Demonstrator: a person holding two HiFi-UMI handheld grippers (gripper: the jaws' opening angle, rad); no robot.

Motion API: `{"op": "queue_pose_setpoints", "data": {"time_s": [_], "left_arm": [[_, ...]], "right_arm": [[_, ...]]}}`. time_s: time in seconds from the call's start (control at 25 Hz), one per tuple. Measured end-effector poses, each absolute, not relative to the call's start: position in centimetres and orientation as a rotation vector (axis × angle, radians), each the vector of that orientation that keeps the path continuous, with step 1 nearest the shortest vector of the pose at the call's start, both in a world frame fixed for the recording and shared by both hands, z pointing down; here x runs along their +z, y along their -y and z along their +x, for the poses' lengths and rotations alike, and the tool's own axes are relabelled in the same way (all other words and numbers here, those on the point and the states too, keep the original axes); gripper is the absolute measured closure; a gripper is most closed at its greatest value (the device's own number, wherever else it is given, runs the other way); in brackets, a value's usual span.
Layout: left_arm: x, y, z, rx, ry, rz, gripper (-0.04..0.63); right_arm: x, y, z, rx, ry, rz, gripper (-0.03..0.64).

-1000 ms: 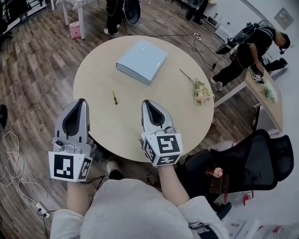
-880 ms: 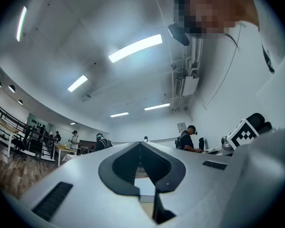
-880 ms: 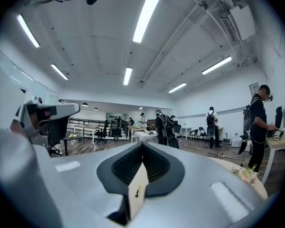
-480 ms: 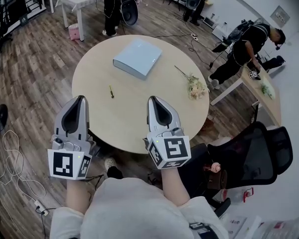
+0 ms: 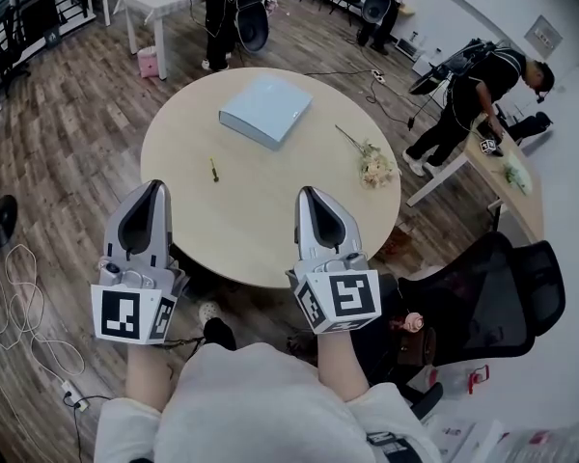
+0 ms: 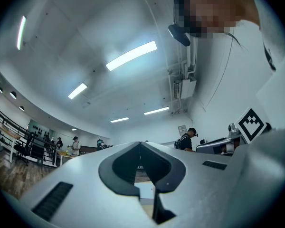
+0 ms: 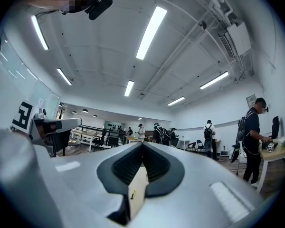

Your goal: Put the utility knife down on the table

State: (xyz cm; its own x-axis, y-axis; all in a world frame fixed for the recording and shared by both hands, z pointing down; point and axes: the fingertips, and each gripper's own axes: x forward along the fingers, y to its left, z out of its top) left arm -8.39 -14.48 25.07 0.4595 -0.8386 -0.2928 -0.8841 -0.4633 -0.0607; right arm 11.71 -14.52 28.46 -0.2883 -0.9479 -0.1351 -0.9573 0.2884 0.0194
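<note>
The utility knife (image 5: 213,171), slim and yellow with dark ends, lies flat on the round counter (image 5: 270,215) with bare top all round it. Beyond the knife sits a pale blue box (image 5: 266,111). Nearer than the knife, over the counter's edge, the left gripper (image 5: 152,189) and right gripper (image 5: 309,194) hover, jaws pressed together, empty.

The utility knife (image 5: 213,170) is small and slim, yellowish with a darker end. It lies flat on the round tan surface (image 5: 270,225), left of centre in the upper half of the head view, its length running nearly top to bottom.
</note>
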Motion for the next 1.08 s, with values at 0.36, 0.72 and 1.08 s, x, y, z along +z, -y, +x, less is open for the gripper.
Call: {"op": "queue_pose_setpoints", "data": {"time_s": [0.36, 0.72, 1.08], "left_arm": [[24.7, 12.3, -7.7, 0.332, -1.488, -2.499, 0.586], [24.6, 11.1, -7.5, 0.34, -1.492, -2.492, 0.586], [24.3, 10.8, -7.7, 0.341, -1.501, -2.483, 0.586]], "right_arm": [[27.6, 12.0, 12.5, 0.168, -2.408, -1.809, 0.606], [27.2, 11.0, 12.7, 0.182, -2.407, -1.797, 0.606], [26.4, 10.7, 12.3, 0.199, -2.427, -1.755, 0.606]]}}
